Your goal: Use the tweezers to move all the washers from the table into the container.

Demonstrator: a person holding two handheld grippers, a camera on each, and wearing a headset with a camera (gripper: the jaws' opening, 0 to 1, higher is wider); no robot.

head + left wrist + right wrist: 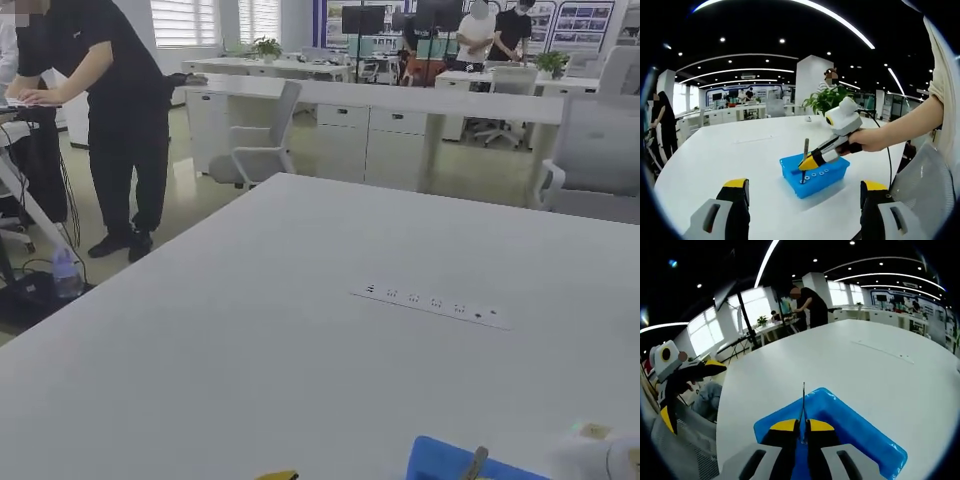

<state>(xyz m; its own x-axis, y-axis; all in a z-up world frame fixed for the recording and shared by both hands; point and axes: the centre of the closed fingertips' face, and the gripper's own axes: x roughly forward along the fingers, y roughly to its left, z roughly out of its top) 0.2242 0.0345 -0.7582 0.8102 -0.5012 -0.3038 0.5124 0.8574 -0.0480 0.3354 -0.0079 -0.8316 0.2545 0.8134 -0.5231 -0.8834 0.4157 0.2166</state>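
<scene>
thin metal tweezers (803, 400), pinched by the right tongs (803, 426) over a blue plastic container (860, 435), could be dropped if loosened; left tongs (804, 186) were spread.

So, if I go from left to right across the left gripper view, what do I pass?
Standing person in black clothes → blue plastic container with small metal washers inside → bare forearm reaching in from the right edge.
</scene>
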